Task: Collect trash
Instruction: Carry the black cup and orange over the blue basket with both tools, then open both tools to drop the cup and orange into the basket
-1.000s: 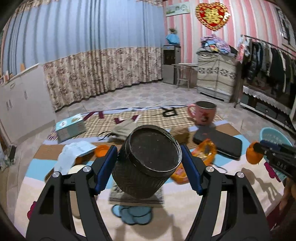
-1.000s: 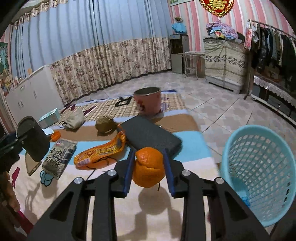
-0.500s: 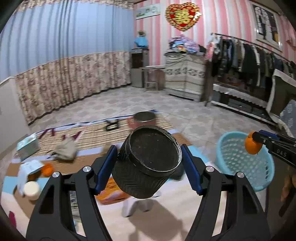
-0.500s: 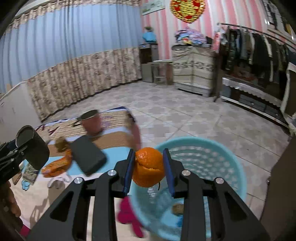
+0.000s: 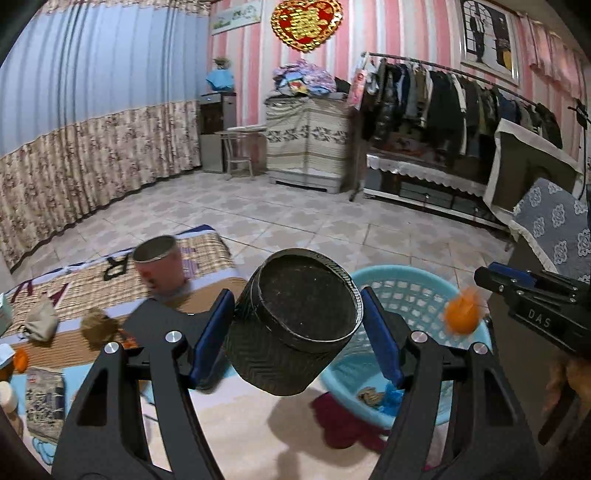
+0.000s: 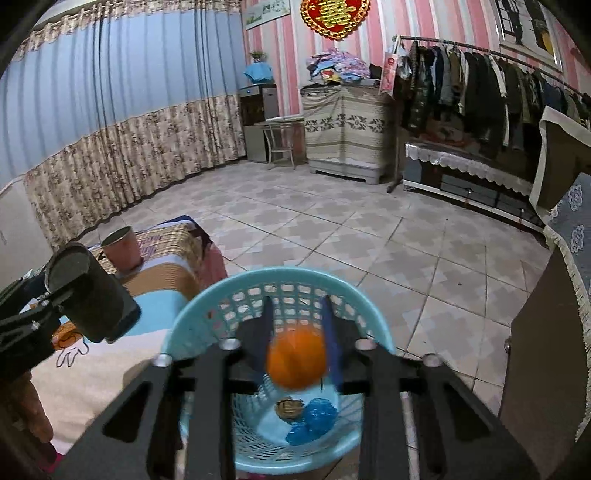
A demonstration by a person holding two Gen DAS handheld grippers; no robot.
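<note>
Left tongs point(image 5: 295, 328) grip black canister point(image 5: 291, 325); right tongs point(image 6: 297, 332) closing around orange peel point(image 6: 296, 357) above basket rim point(image 6: 207, 299)

A black cylindrical container point(image 5: 291, 328) with a herringbone-textured side sits between blue-padded black fingers point(image 5: 212, 334). A bright orange fruit point(image 6: 295, 356) shows against a light turquoise lattice basket point(image 6: 207, 306), which holds a crumpled blue scrap point(image 6: 312, 421) and a brownish scrap point(image 6: 290, 406). The mat point(image 5: 70, 291) has tan plaid, brown and sky-blue bands. A pink cup point(image 5: 159, 266) stands on it. The walls point(image 5: 399, 33) are pink-and-white striped, the curtain point(image 5: 96, 110) blue over beige floral, the floor point(image 6: 332, 229) beige-grey patterned tile.
</note>
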